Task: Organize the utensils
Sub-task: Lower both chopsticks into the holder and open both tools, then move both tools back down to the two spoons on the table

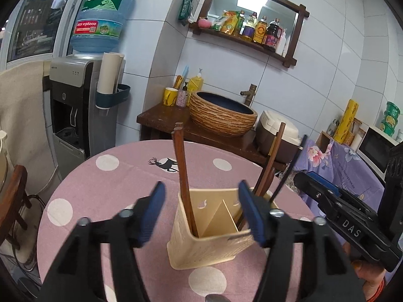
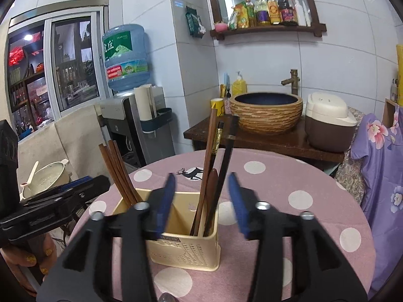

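Observation:
A cream slotted utensil holder [image 1: 209,246] [image 2: 186,249] stands on the pink dotted table, split by a divider. Brown chopsticks [image 1: 182,171] [image 2: 118,171] lean in its left compartment. The right compartment holds a brown chopstick [image 2: 207,156], black chopsticks [image 2: 226,156] and a wooden spoon [image 2: 212,188]. My left gripper [image 1: 201,193] hovers open just short of the holder's left side, its pads touching nothing. My right gripper [image 2: 202,178] is open before the right compartment, clear of the utensils. Each gripper also shows side-on in the other's view, the right gripper [image 1: 309,181] and the left gripper [image 2: 95,181].
The round table [image 1: 100,196] ends close behind the holder. Beyond it are a water dispenser [image 1: 75,105], a woven basin [image 1: 221,113] and a rice cooker [image 1: 274,133] on a dark counter. A purple floral cloth [image 1: 347,166] hangs at the right, a pot [image 2: 47,176] sits at the left.

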Available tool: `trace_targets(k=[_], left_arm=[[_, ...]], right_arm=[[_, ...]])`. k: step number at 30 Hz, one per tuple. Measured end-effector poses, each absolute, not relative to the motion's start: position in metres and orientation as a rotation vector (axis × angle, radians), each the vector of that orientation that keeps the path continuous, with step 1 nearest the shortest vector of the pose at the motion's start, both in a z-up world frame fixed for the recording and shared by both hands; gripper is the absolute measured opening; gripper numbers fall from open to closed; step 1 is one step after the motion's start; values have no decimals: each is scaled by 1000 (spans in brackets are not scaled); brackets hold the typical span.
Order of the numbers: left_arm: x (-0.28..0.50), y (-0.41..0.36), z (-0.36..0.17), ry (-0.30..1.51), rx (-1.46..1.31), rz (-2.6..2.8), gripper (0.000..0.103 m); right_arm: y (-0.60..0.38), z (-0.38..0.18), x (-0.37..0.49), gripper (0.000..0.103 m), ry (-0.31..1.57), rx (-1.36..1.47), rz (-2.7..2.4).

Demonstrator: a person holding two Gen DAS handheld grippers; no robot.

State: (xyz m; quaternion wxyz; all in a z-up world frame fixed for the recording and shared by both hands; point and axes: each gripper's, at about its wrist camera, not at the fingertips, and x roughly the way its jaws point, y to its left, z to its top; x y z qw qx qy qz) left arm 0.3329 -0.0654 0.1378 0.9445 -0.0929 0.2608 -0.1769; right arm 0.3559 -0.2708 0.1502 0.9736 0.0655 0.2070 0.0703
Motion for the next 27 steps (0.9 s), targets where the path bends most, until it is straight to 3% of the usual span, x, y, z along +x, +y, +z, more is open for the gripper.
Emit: trace_targets(k=[3, 6, 22, 27], left_arm=[[318, -61, 123, 574, -166, -370, 81], [301, -61, 100, 641, -112, -367, 85], [221, -98, 0, 849, 115, -314, 85], [222, -114, -11, 865, 175, -284, 69]], right_arm=[[-272, 139, 340, 48, 434, 111, 143], [-276, 118, 328, 51, 508, 97, 129], [-283, 23, 262, 56, 712, 101, 3], [-283, 16, 252, 56, 725, 113, -4]])
